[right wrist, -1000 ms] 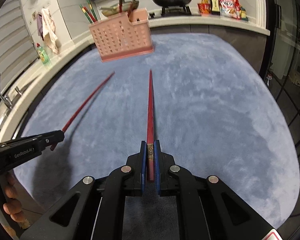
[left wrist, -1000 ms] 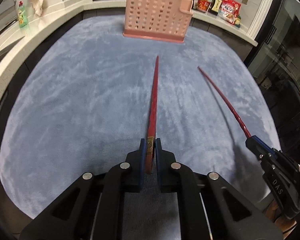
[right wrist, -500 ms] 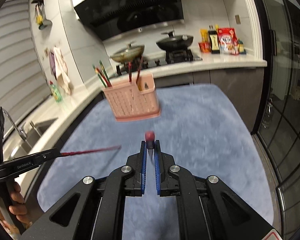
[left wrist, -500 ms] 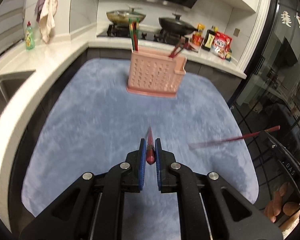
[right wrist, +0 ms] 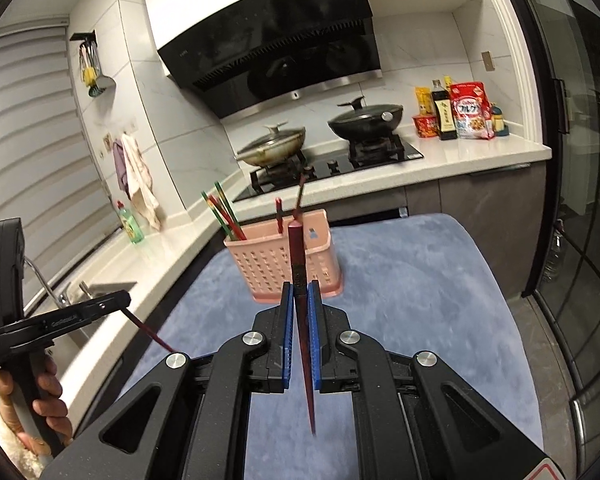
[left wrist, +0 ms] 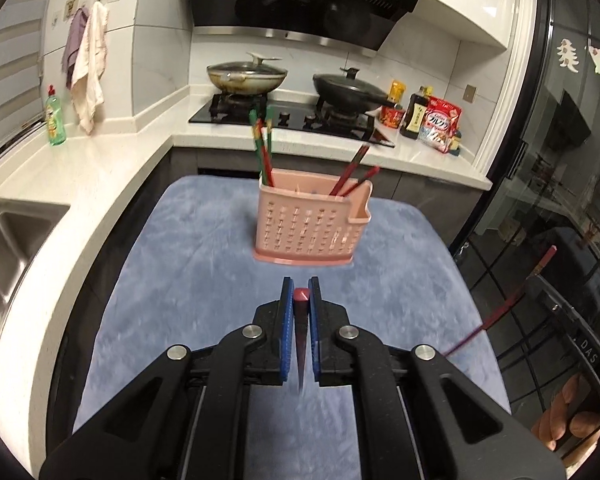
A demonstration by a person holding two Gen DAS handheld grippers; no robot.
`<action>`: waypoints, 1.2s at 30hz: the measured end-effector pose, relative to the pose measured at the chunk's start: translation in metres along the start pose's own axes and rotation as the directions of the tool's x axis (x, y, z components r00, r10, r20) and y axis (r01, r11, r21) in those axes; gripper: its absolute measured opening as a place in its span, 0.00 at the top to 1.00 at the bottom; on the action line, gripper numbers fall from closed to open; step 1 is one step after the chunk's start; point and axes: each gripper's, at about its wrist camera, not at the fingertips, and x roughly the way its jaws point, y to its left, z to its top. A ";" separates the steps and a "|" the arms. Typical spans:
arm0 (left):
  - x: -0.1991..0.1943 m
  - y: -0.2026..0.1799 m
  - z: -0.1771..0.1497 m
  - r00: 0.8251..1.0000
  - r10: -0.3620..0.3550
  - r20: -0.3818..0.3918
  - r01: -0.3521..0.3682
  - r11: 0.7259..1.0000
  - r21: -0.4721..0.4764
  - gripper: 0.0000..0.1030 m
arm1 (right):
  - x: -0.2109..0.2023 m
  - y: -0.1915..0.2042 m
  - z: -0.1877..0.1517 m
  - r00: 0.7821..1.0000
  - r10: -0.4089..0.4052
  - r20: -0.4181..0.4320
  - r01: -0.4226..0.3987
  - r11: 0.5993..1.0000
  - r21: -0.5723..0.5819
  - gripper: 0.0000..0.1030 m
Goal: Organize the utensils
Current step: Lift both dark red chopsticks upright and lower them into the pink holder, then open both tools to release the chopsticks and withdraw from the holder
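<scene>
A pink perforated utensil holder (left wrist: 312,222) stands on the blue mat (left wrist: 204,280), also in the right wrist view (right wrist: 278,266). It holds green-and-red chopsticks (left wrist: 262,152) on the left and dark red ones (left wrist: 352,176) on the right. My left gripper (left wrist: 301,292) is shut on a dark red chopstick (left wrist: 301,332), held upright with its tip down, above the mat. My right gripper (right wrist: 301,296) is shut on another dark red chopstick (right wrist: 298,264), also upright with the tip down. Each gripper shows in the other's view: the right gripper (left wrist: 556,308) and the left gripper (right wrist: 112,304).
A white counter (left wrist: 100,184) runs along the left with a sink (left wrist: 4,236) and a green soap bottle (left wrist: 55,118). A stove with two lidded pans (left wrist: 246,74) and food packets (left wrist: 440,122) stands behind the holder. A glass door (left wrist: 560,160) is at the right.
Both grippers have lifted off the mat and tilted up. The chopsticks, which pointed forward along the mat, now hang with their tips down. The holder is now in full view ahead.
</scene>
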 end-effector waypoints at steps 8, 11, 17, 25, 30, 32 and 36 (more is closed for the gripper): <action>0.008 -0.003 0.053 0.998 -0.006 0.062 0.005 1.000 0.006 0.93 | 0.031 0.012 0.051 0.995 0.076 0.061 -0.076 0.997 -0.003 0.93; 0.009 -0.005 0.083 0.994 0.003 0.105 -0.004 1.000 0.011 0.93 | 0.048 0.019 0.075 0.992 0.096 0.085 -0.095 0.995 -0.010 0.93; 0.006 -0.012 0.139 0.974 0.030 0.225 -0.035 0.999 0.020 0.93 | 0.088 0.031 0.125 0.983 0.128 0.133 -0.128 0.992 -0.005 0.93; 0.033 -0.013 0.201 0.949 0.052 0.312 -0.058 0.998 0.011 0.93 | 0.141 0.038 0.166 0.976 0.138 0.169 -0.144 0.989 0.022 0.93; 0.058 -0.008 0.213 0.943 0.074 0.323 -0.079 0.997 0.004 0.93 | 0.176 0.039 0.173 0.981 0.119 0.156 -0.122 0.993 0.009 0.93; 0.071 -0.005 0.214 0.948 0.073 0.310 -0.077 0.997 -0.001 0.93 | 0.190 0.037 0.171 0.983 0.114 0.141 -0.116 0.993 0.006 0.93; 0.095 -0.001 0.209 0.956 0.080 0.283 -0.084 0.996 -0.001 0.93 | 0.213 0.032 0.161 0.990 0.096 0.101 -0.098 0.995 0.017 0.93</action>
